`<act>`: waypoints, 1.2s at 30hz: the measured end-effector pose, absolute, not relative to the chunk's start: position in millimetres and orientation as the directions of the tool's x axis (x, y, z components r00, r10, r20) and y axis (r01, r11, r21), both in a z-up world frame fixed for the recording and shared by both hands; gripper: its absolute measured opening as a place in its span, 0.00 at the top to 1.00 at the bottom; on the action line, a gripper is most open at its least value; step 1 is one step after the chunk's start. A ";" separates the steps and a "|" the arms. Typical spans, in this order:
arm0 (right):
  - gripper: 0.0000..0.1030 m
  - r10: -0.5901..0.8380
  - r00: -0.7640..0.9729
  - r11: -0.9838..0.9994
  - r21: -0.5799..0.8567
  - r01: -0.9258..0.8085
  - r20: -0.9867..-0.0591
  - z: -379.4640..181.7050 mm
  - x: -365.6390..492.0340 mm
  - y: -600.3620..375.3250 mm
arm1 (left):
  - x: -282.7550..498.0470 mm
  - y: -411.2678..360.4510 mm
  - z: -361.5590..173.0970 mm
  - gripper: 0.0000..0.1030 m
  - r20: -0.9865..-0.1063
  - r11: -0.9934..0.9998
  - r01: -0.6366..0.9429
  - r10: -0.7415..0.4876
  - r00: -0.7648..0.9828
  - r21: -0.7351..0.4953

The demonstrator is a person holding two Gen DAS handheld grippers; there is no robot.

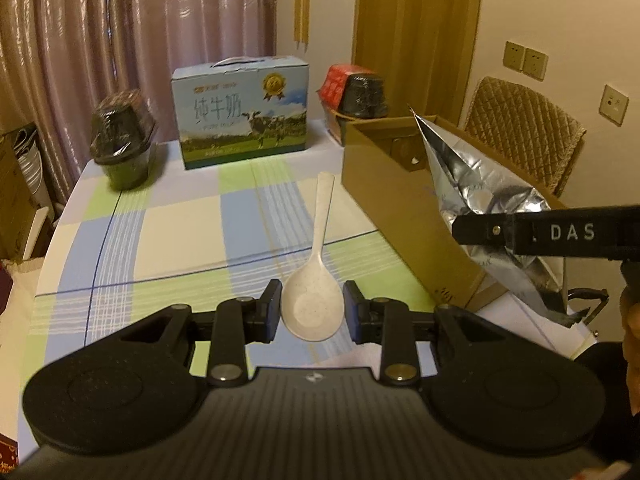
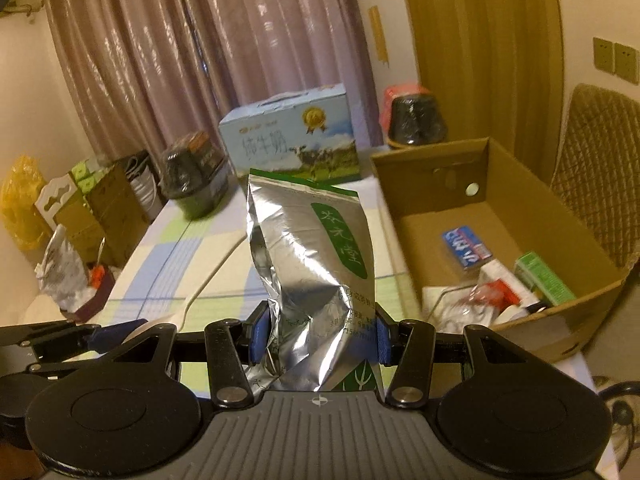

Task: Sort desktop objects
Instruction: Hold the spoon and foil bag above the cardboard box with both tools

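The desk, under a checked cloth, carries everything. At its right side stands the open cardboard box, already holding a blue packet, a green carton and other small items. At the far edge sit the milk carton and two wrapped black pots.

The foil pouch is clenched low on its body by the right gripper and held upright above the desk, just left of the box. The jaws crumple the foil where they bite. I judge the step in hand to be carrying the pouch into the box. To do it well, lift the bottom clear over the near wall, move across to bare floor at the box's back, lower it, then let go, so it does not catch on the rim or topple onto the clutter.

The white spoon lies on the desk with its bowl between the fingers of the left gripper, which is released: a gap shows on the right side, while the left pad sits right at the bowl's edge.
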State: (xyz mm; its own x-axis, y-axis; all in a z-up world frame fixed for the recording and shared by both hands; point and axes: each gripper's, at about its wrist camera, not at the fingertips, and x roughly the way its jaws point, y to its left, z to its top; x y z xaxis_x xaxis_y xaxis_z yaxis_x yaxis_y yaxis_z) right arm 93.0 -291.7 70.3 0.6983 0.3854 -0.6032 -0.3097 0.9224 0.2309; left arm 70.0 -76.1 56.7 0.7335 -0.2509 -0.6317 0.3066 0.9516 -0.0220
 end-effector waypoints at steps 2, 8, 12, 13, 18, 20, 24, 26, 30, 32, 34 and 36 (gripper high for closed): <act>0.54 0.376 0.708 0.926 0.228 -0.300 -0.597 75.2 93.3 -300.2 | 69.9 -83.4 60.9 0.74 -0.628 0.948 0.317 -0.259 0.734 -0.020; 0.54 0.346 0.730 0.938 0.226 -0.262 -0.589 85.8 99.4 -325.0 | 71.3 -107.2 67.8 0.74 -0.623 0.937 0.347 -0.284 0.729 -0.021; 0.54 0.329 0.742 0.944 0.224 -0.242 -0.585 93.2 103.7 -342.4 | 75.2 -123.3 70.5 0.74 -0.623 0.930 0.368 -0.303 0.721 -0.026; 0.54 0.323 0.745 0.946 0.221 -0.237 -0.584 94.4 104.7 -346.7 | 76.6 -127.6 71.0 0.74 -0.624 0.928 0.371 -0.306 0.719 -0.027; 0.54 0.289 0.761 0.956 0.210 -0.204 -0.580 101.2 111.6 -370.5 | 84.0 -146.5 75.4 0.74 -0.623 0.922 0.385 -0.326 0.711 -0.043; 0.54 0.273 0.767 0.961 0.204 -0.188 -0.581 103.0 116.3 -380.5 | 87.4 -154.4 77.9 0.74 -0.620 0.919 0.390 -0.336 0.709 -0.052; 0.54 0.246 0.773 0.967 0.200 -0.157 -0.584 105.6 125.3 -401.4 | 96.2 -172.2 82.1 0.74 -0.615 0.914 0.402 -0.352 0.705 -0.062; 0.54 0.238 0.774 0.969 0.198 -0.147 -0.587 106.3 130.5 -410.8 | 101.8 -182.1 83.1 0.74 -0.614 0.911 0.407 -0.361 0.702 -0.071; 0.54 0.223 0.776 0.973 0.187 -0.137 -0.590 106.3 138.1 -424.7 | 111.8 -200.8 82.9 0.74 -0.617 0.906 0.414 -0.376 0.691 -0.090; 0.54 0.220 0.775 0.973 0.188 -0.132 -0.592 104.8 143.5 -430.1 | 116.6 -210.0 81.8 0.74 -0.620 0.905 0.413 -0.380 0.687 -0.097; 0.54 0.220 0.773 0.973 0.190 -0.131 -0.595 102.9 147.4 -433.9 | 121.5 -217.8 80.4 0.74 -0.622 0.905 0.411 -0.383 0.683 -0.106; 0.54 0.220 0.770 0.973 0.191 -0.130 -0.599 101.7 153.8 -437.8 | 126.5 -225.4 79.0 0.74 -0.626 0.905 0.409 -0.385 0.678 -0.114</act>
